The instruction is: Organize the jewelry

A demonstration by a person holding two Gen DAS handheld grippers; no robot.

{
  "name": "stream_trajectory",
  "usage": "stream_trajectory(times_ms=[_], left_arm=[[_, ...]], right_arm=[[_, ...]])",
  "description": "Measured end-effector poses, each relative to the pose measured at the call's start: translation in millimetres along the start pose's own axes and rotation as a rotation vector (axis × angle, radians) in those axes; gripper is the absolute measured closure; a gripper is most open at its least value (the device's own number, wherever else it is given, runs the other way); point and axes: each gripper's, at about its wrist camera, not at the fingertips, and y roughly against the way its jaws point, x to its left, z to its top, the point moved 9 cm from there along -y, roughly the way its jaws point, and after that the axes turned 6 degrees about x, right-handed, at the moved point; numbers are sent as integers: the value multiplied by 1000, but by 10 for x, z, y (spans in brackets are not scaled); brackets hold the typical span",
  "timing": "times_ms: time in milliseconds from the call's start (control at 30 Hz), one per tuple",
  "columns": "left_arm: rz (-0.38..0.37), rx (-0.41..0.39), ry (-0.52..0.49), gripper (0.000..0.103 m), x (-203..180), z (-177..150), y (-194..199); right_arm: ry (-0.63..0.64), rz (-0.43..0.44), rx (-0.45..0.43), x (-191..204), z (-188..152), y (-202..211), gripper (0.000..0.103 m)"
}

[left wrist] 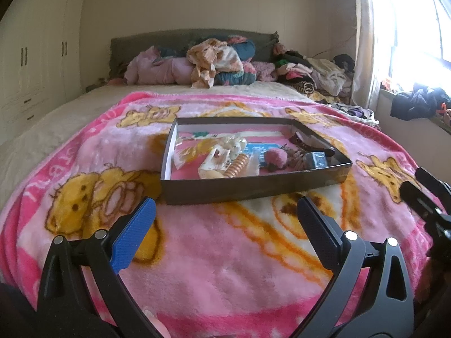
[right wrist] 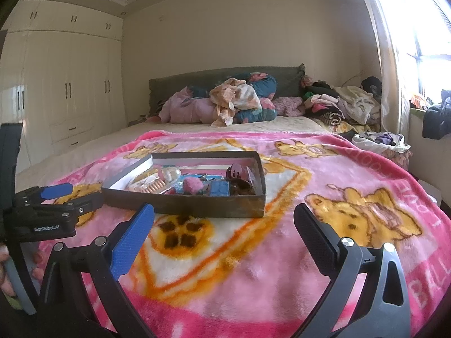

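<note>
A shallow dark cardboard box (left wrist: 225, 190) (right wrist: 197, 204) lies on a pink bear-print blanket (left wrist: 225, 253) (right wrist: 253, 267). Inside it are several hair and jewelry items: a pink pom-pom (left wrist: 274, 160) (right wrist: 193, 185), an orange spiral hair tie (left wrist: 238, 166) (right wrist: 155, 187), a brown claw clip (left wrist: 303, 140) (right wrist: 239, 173), a small blue box (left wrist: 317, 160) (right wrist: 221, 188) and clear plastic packets (left wrist: 234, 145). My left gripper (left wrist: 225, 211) is open and empty, just short of the box's near wall. My right gripper (right wrist: 224, 218) is open and empty, near the box's front edge.
The left gripper shows at the left edge of the right wrist view (right wrist: 56, 205); the right gripper shows at the right edge of the left wrist view (left wrist: 425, 197). Piled bedding and clothes (left wrist: 225, 59) lie at the headboard. Wardrobes (right wrist: 70, 90) stand left, a window (left wrist: 417, 28) right.
</note>
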Motion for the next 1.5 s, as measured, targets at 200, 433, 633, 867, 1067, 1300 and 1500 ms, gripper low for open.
stream_trajectory(times_ms=[200,433,633,867,1067,1300,1500], left_arm=[[112,75,105,11,717,152,-272],[371,112,191,11,2254,519,-726],[450,246,235,11,2948,468,-1361],[429,341,267,10,3103,247,-1660],[410,342,281,10,3062,265,-1647],[412,341,280,10,3048,253,-1628],[413,342,279,10,3058,256,-1634]], right_arm=[[-134,-119,62,-702,194,-225,6],[-232,-409,306,-2075,113,-1015,6],[-312,-496,476,-2791,-155,-1646,6],[-288,-533,494,-2720,-289,-1751,6],[-315,-504,504,-2784,-286,-1771,5],[-316,-504,504,-2781,-283,-1766,5],[-315,-505,504,-2781,-287,-1763,5]])
